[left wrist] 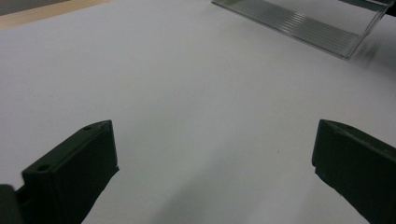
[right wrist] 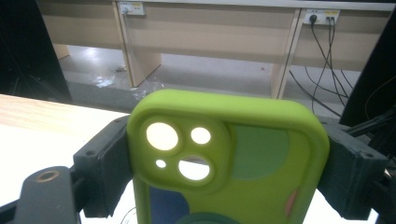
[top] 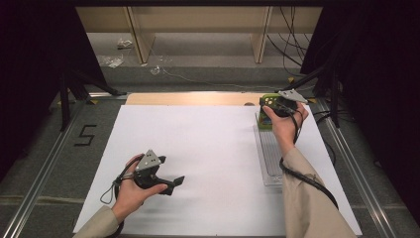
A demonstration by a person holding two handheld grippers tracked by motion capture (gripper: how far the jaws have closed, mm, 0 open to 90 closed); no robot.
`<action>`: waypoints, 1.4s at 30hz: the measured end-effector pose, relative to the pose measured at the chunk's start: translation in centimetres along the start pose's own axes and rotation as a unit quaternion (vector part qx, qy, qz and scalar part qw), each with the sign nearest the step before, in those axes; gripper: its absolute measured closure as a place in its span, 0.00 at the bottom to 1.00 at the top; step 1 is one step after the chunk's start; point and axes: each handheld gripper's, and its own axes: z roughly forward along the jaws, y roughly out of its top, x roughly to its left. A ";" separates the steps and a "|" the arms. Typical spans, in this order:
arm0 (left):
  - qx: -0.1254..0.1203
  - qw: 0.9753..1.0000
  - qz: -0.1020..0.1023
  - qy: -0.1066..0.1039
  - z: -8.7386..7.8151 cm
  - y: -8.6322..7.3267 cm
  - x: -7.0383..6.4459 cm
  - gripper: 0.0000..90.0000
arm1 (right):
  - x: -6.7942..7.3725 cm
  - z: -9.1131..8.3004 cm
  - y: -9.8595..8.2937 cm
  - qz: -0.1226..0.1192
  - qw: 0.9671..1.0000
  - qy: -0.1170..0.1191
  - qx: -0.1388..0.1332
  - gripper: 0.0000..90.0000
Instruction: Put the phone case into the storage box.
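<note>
- The right gripper (top: 275,105) is at about 2 o'clock on the bench (top: 208,148), up near its far edge.
- It is pinching a soft lime-green phone case with round camera holes (right wrist: 233,163). One black jaw presses on each side of the case.
- In the right gripper view the case stands up between the jaws, with the camera holes at the top left.
- In the high view the green case (top: 270,101) is held just above the far end of a long clear plastic tray with ribbed sides (top: 270,158).
- The clear tray lies on the white sheet at about 3 o'clock, with its long side going from near to far.
- The person's right hand (top: 283,124) is wrapped around the right gripper, and a tan sleeve (top: 307,198) covers the arm.
- The left gripper (top: 171,184) is at about 7 o'clock, low over the white sheet and well apart from the tray.
- Its jaws are spread wide, with nothing between them but bare white sheet.
- In the left gripper view the clear tray (left wrist: 303,23) lies far off at the top right.
</note>
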 end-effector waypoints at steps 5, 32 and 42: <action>0.000 1.000 0.000 0.000 0.0 0.0 0.0 0.00 | 0.0 0.1 0.0 -0.003 1.000 0.000 0.001 0.18; 0.000 1.000 0.000 0.000 0.0 0.0 0.0 0.00 | 0.0 0.2 0.0 0.005 1.000 -0.002 0.015 0.05; 0.000 1.000 0.001 0.002 0.0 0.0 0.0 0.00 | 0.3 -0.8 0.1 0.007 1.000 0.003 0.022 0.04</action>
